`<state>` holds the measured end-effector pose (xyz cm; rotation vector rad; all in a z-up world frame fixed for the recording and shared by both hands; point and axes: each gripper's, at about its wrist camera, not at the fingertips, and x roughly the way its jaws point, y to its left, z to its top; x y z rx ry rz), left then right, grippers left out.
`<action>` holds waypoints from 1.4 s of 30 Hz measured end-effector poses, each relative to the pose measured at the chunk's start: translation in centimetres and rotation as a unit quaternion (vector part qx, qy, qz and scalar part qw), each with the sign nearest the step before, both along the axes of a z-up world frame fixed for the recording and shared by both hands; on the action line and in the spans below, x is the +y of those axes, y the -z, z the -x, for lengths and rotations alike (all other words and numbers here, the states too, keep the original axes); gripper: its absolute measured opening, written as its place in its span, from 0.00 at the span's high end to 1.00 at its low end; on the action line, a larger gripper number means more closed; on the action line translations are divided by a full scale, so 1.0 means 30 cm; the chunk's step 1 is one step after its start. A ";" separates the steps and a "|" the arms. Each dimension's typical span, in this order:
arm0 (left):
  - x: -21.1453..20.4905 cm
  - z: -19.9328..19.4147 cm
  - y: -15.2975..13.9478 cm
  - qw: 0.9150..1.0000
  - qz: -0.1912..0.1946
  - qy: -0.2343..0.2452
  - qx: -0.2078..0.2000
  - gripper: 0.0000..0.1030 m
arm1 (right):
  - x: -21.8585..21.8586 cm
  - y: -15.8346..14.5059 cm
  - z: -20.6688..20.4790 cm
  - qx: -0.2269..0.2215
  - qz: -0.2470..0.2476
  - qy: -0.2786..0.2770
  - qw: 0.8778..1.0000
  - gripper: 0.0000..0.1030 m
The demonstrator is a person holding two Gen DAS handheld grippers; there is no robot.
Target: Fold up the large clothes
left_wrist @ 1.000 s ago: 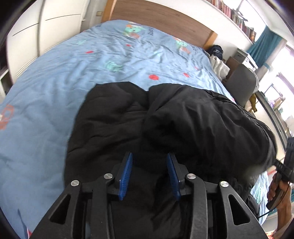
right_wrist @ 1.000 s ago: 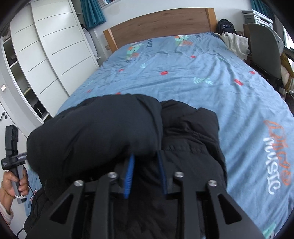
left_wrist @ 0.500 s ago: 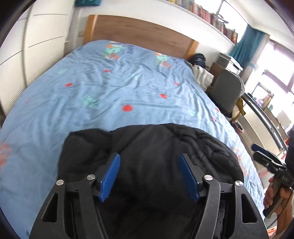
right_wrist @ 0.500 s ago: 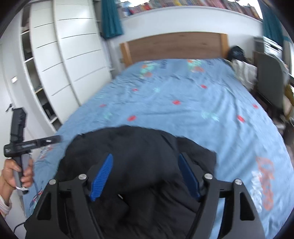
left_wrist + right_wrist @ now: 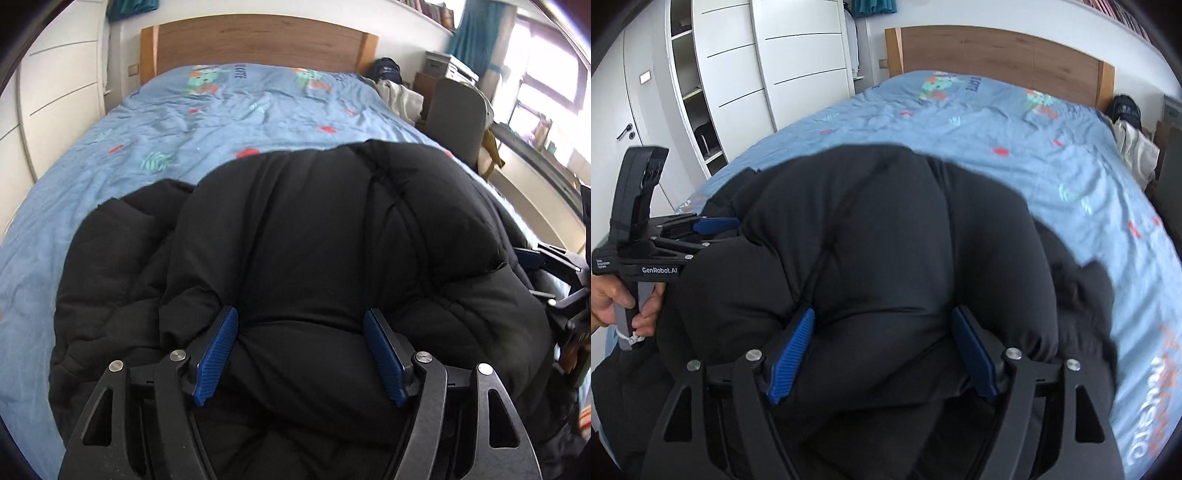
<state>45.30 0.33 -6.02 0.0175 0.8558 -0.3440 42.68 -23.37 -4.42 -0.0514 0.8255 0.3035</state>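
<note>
1. Left wrist view is showing one black puffy quilted jacket (image 5: 332,240), bunched at the foot of the bed (image 5: 221,122).
2. One left gripper (image 5: 301,350) is spreading its two ribbed blue fingers (image 5: 216,350) wide, gripping nothing, the padding bulging between them.
3. Right wrist view is showing the right gripper (image 5: 882,354) gaping equally wide, holding nothing, over that jacket.
4. "GenRobot.AI" is reading white on the left gripper's black body; "MUSIC" is showing on the blue bedcover (image 5: 1071,155).
</note>
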 end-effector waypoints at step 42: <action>-0.028 0.340 -0.185 0.992 -0.096 -0.080 -0.010 0.31 | 0.012 -0.183 0.271 0.019 0.004 0.063 0.998 0.27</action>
